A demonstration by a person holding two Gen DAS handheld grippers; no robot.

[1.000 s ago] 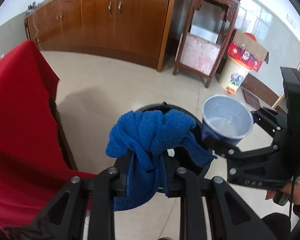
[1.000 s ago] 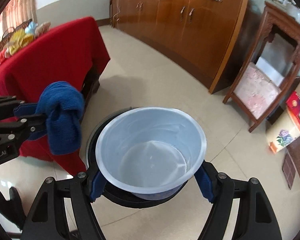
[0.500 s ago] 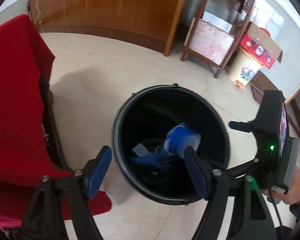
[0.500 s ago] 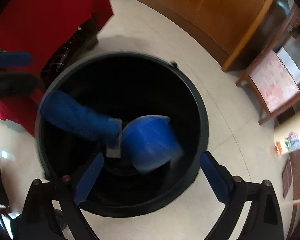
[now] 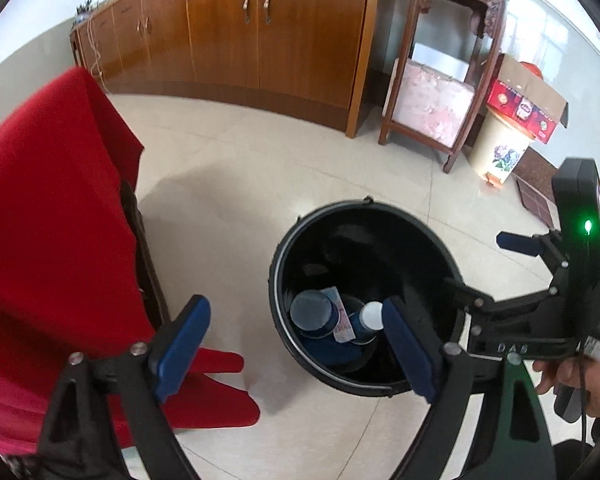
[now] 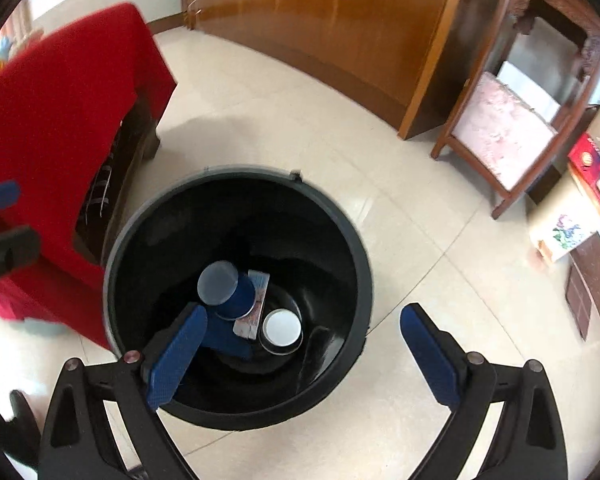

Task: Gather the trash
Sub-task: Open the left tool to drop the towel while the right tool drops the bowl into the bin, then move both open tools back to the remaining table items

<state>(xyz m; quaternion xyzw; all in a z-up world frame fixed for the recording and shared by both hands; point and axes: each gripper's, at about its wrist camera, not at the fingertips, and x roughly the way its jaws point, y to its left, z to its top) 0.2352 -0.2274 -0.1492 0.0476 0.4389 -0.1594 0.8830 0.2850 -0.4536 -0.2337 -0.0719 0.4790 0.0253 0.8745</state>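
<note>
**A:** Where is the trash lying now?

**B:** It is sitting at the bottom of the black bin (image 6: 236, 408), which is standing on the tiled floor (image 5: 228, 184) just beside the red-draped table (image 5: 48, 208). You are looking down on a blue cup (image 6: 224, 289) lying on its side, a white-bottomed cup (image 6: 282, 328) beside it, a flat wrapper (image 6: 254, 304) between the two, and blue cloth (image 6: 228, 342) underneath.

**A:** And what are your tongs doing?

**B:** Your right gripper (image 6: 300, 354) is standing wide with nothing between its pads, pointing steeply down over the bin's near rim. Your left gripper (image 5: 296, 346) is opening at this moment, also with nothing between its pads; it is straddling the bin's rim on the table side.

**A:** Which way is the blue cup pointing?

**B:** Its long axis is running from the bin's middle up towards the wall on the table side, its round end facing up and away from you. The wrapper's long axis is lying roughly parallel to it.

**A:** So which hand is nearer?

**B:** Your right one is hanging more squarely over the opening. Everything here is already lying below both tongs, so I judge the coming move is turning away from the bin, towards whatever is waiting on the table to your left.
</note>
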